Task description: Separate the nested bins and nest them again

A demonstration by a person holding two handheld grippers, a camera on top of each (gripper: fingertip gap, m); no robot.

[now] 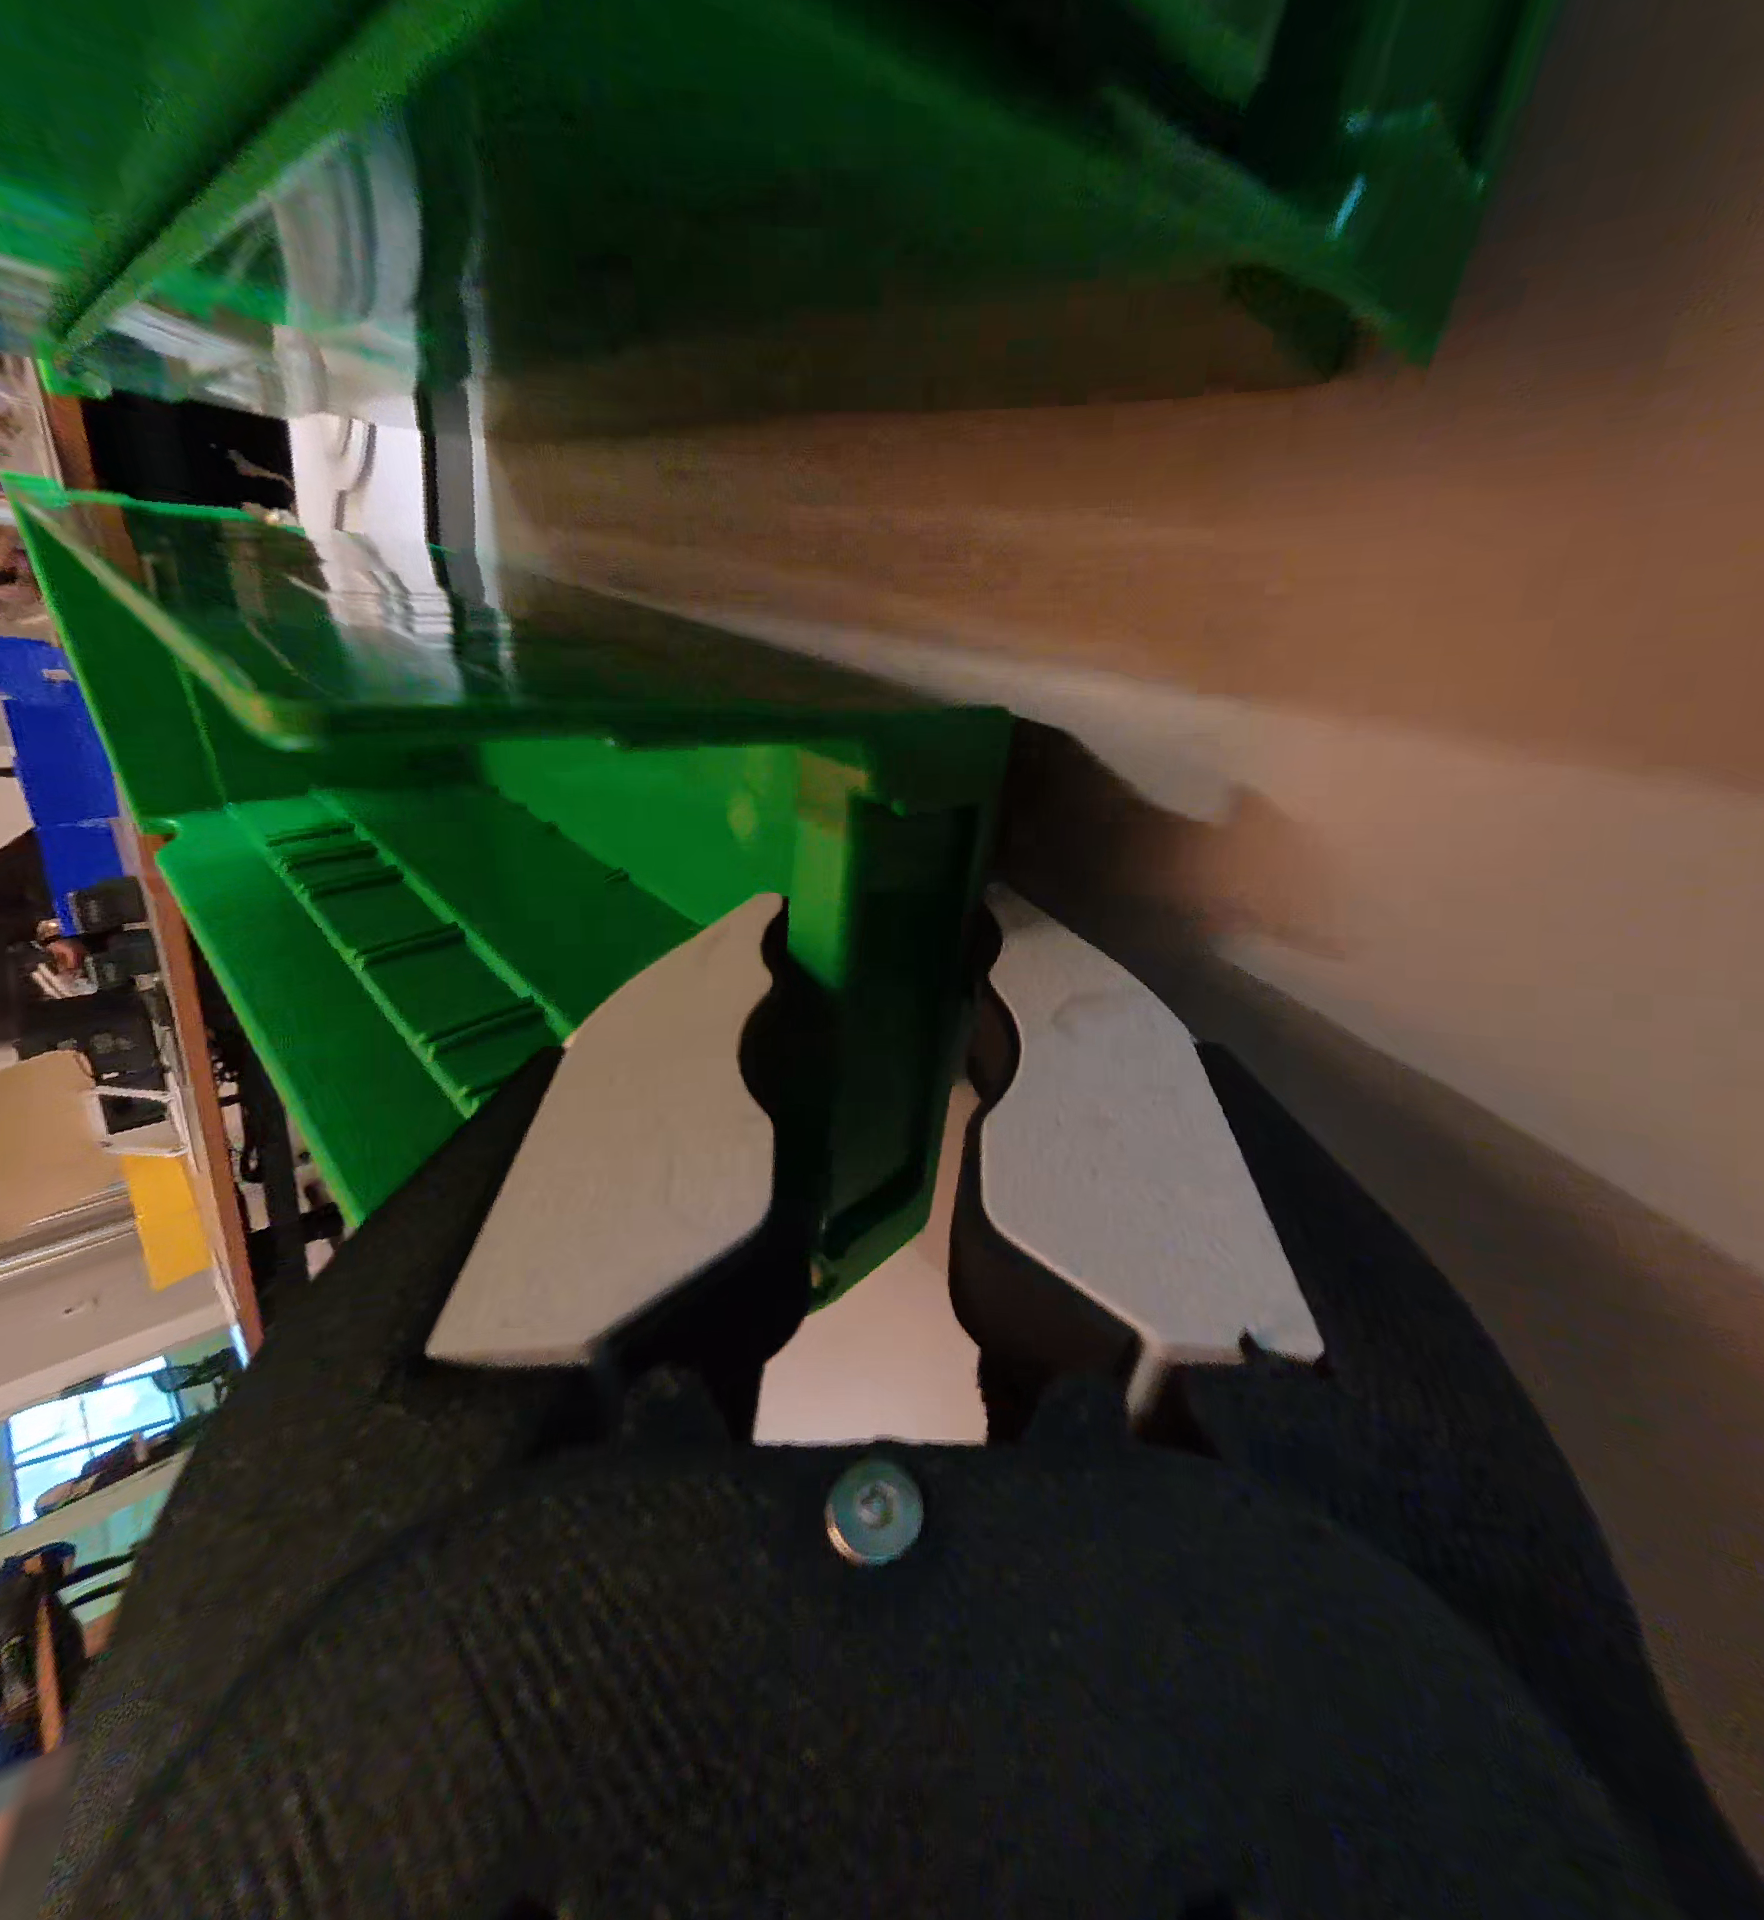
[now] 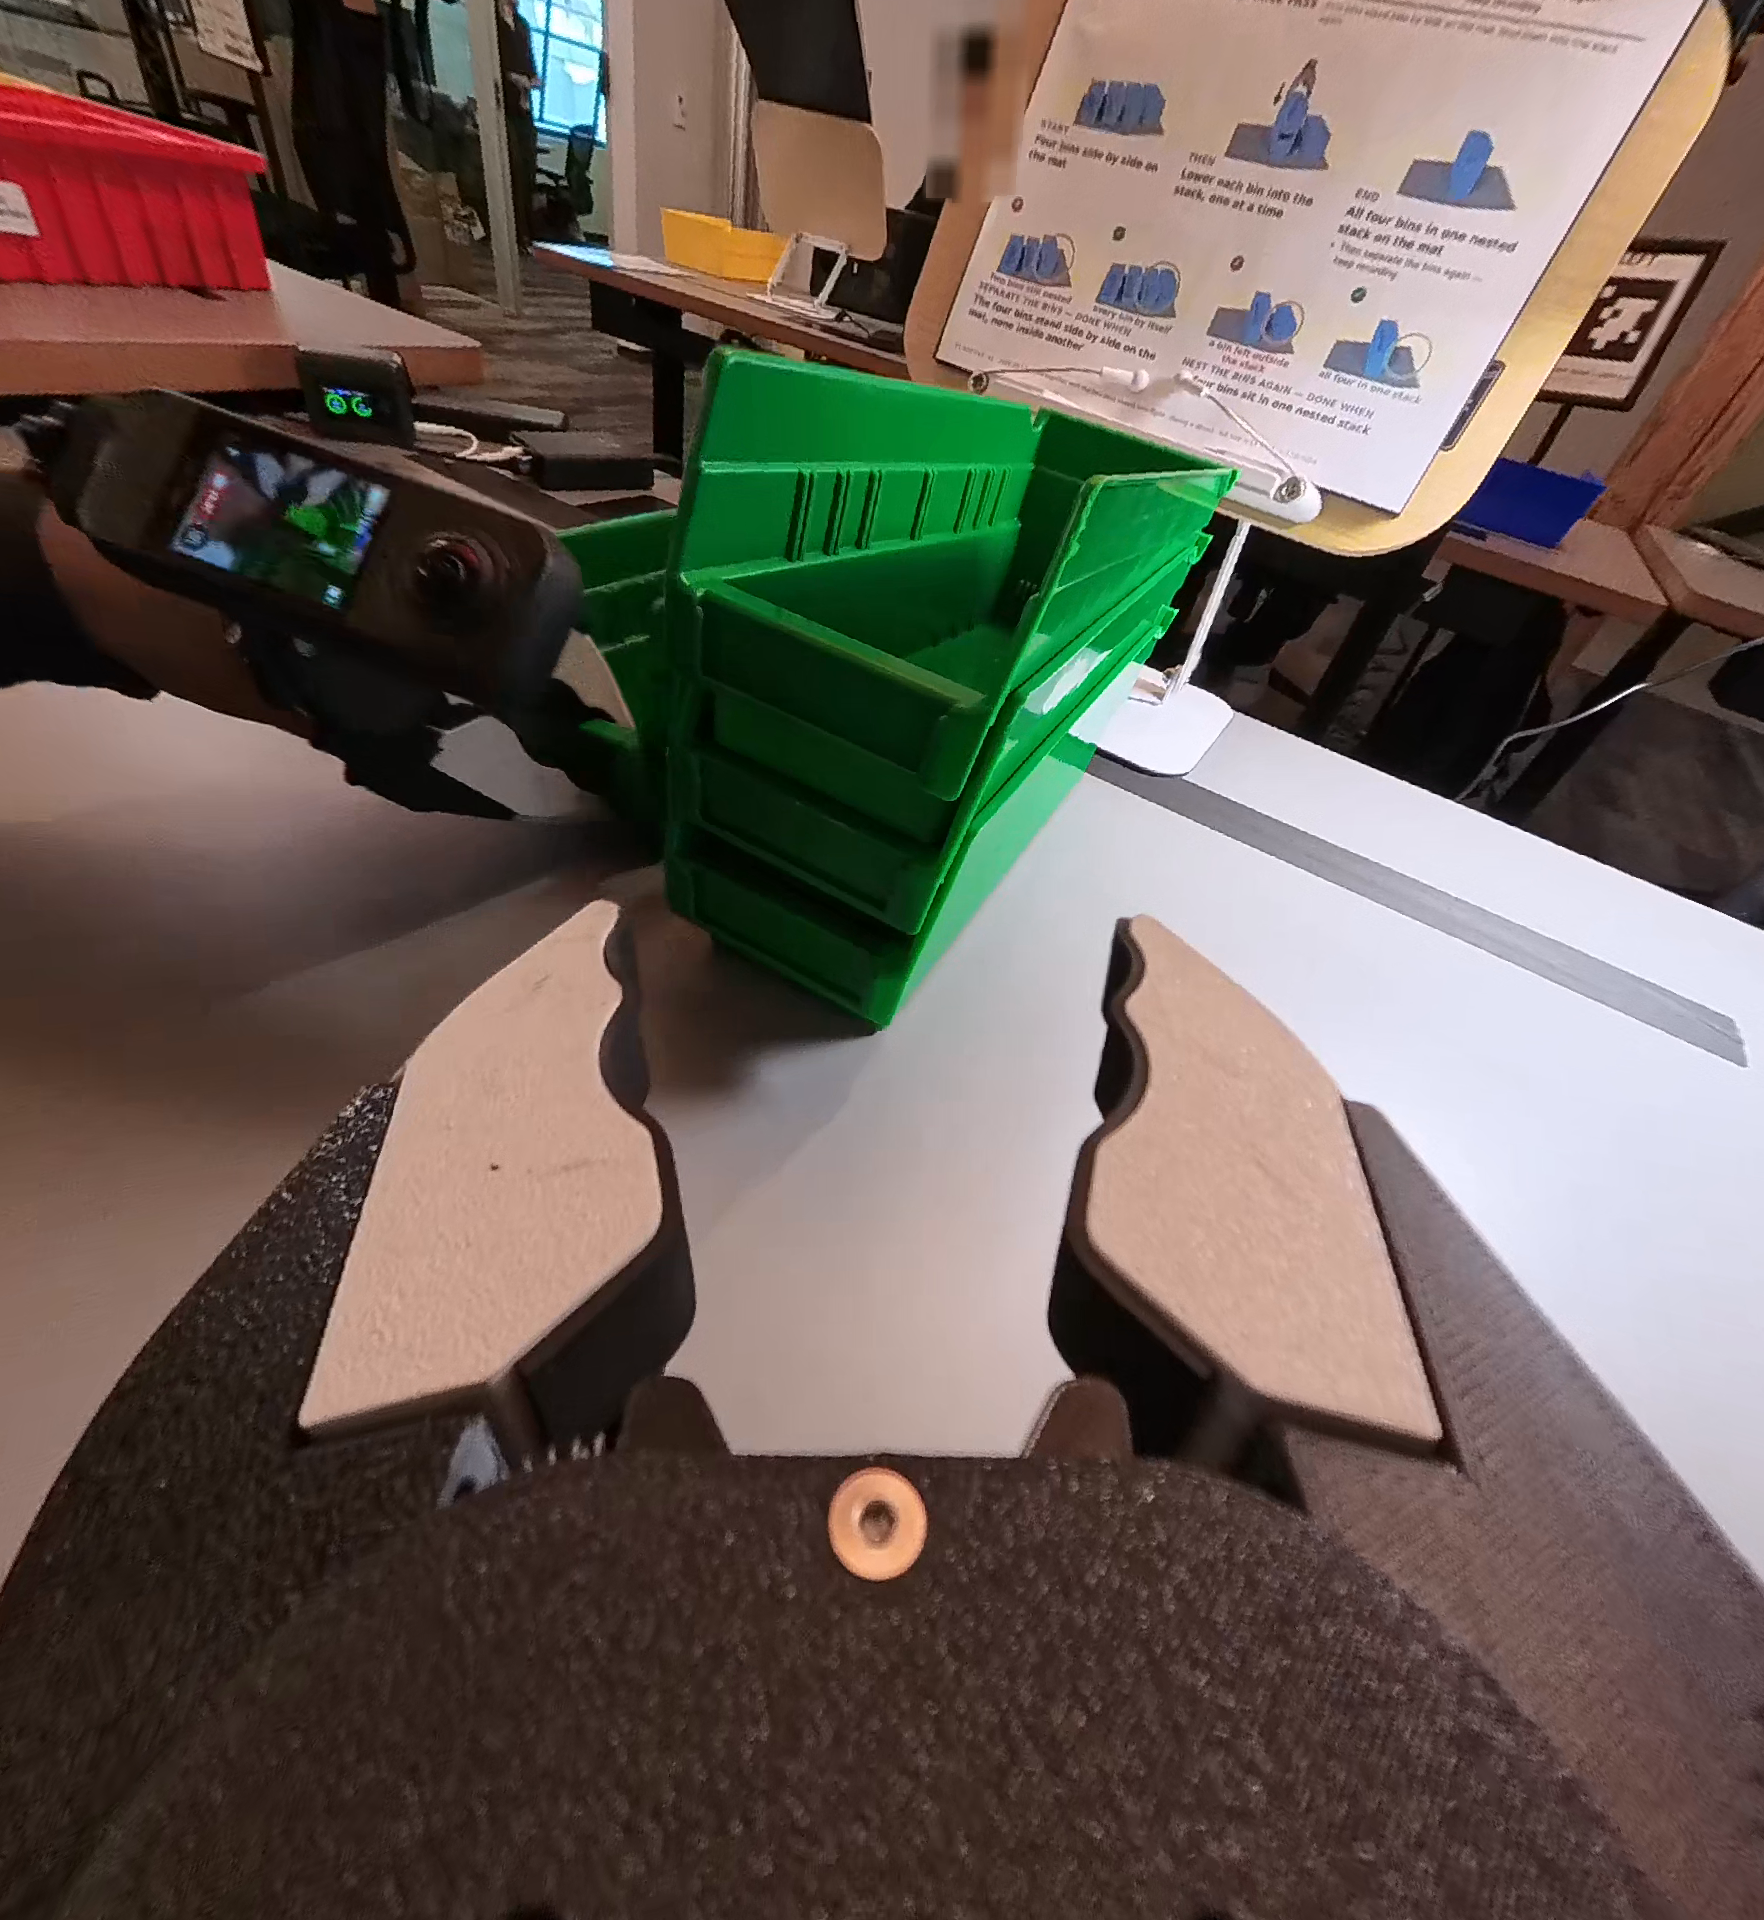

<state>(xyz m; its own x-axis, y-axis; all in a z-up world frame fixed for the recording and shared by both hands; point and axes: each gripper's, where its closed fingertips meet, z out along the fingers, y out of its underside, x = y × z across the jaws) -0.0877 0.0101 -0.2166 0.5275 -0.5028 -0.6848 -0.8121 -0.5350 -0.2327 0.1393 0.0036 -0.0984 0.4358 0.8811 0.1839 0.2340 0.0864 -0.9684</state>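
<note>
A stack of several nested green bins [image 2: 888, 675] stands on the grey table [image 2: 1273, 1091]. My right gripper [image 2: 867, 930] is open and empty, low over the table just in front of the stack. My left gripper [image 1: 883, 914] is shut on the wall of a separate green bin [image 1: 545, 831]. In the right wrist view this gripper [image 2: 587, 727] is left of the stack, holding that bin [image 2: 618, 582], which is mostly hidden behind the stack. In the tilted, blurred left wrist view the stack [image 1: 753, 208] fills the top.
An instruction board on a white stand [image 2: 1273, 239] rises behind the stack. A dark tape strip [image 2: 1429, 914] crosses the table at right. A red bin [image 2: 78, 208] sits on another table at far left. Yellow [image 2: 712, 239] and blue [image 2: 1522, 499] bins lie farther back. Some 25 centimetres of space lies between my two pairs of fingers.
</note>
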